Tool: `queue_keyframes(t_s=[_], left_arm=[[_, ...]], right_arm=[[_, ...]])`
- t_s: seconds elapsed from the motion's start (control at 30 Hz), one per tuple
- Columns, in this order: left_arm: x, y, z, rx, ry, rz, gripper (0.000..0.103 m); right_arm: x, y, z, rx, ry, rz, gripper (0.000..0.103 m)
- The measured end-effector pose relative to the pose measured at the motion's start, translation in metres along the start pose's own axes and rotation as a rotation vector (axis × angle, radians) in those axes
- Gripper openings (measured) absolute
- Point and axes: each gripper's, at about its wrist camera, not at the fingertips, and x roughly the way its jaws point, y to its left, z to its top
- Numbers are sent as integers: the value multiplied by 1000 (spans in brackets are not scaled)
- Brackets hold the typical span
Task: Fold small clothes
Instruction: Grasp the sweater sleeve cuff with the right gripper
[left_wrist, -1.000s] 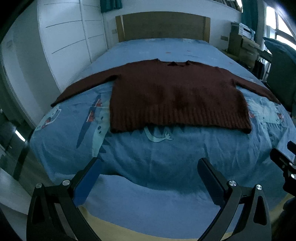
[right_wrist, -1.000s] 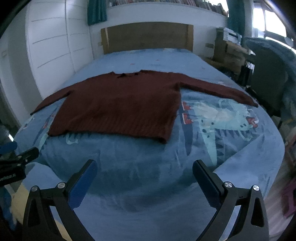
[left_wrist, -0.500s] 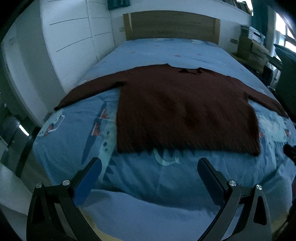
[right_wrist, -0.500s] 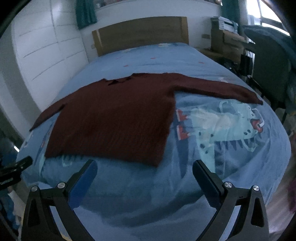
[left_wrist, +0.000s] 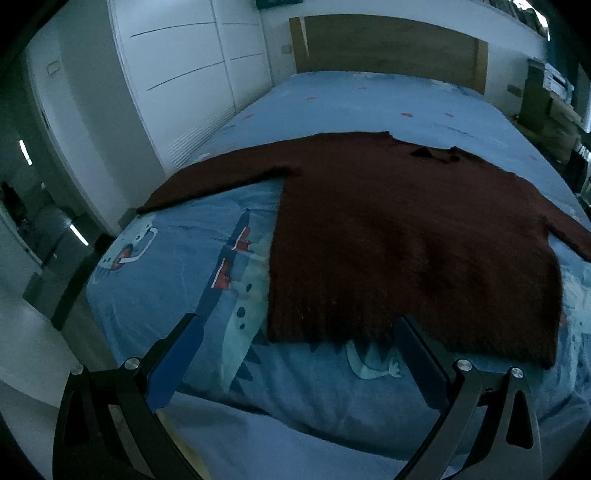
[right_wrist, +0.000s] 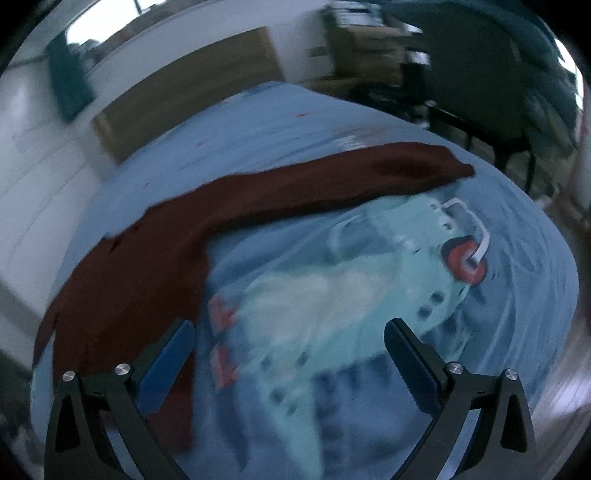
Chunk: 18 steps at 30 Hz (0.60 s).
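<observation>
A dark maroon knit sweater (left_wrist: 406, 236) lies flat on the blue bed, sleeves spread out, collar toward the headboard. My left gripper (left_wrist: 295, 332) is open and empty, hovering just above the sweater's bottom hem near its left corner. In the right wrist view, which is motion-blurred, the sweater (right_wrist: 140, 273) shows with its right sleeve (right_wrist: 332, 184) stretched out to the right. My right gripper (right_wrist: 288, 339) is open and empty above the bedcover beside the sweater's right edge.
The blue bedcover (left_wrist: 177, 266) has cartoon prints. A wooden headboard (left_wrist: 388, 44) stands at the far end. White wardrobe doors (left_wrist: 177, 85) run along the left side. A dark chair (right_wrist: 498, 92) and shelves stand right of the bed.
Both grippers moved forward over the bed toward the sweater. The left one shifted toward the hem's left corner. The right one swung right and tilted toward the right sleeve.
</observation>
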Motion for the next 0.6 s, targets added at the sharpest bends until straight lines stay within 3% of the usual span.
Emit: queue_keyframes(t_s=[0.27, 0.6], left_arm=[[16, -8, 14, -17, 7, 34, 102], [33, -14, 25, -17, 13, 55, 102]], right_arm=[[51, -64, 50, 189, 3, -1, 99], [104, -129, 91, 406, 19, 32, 78]])
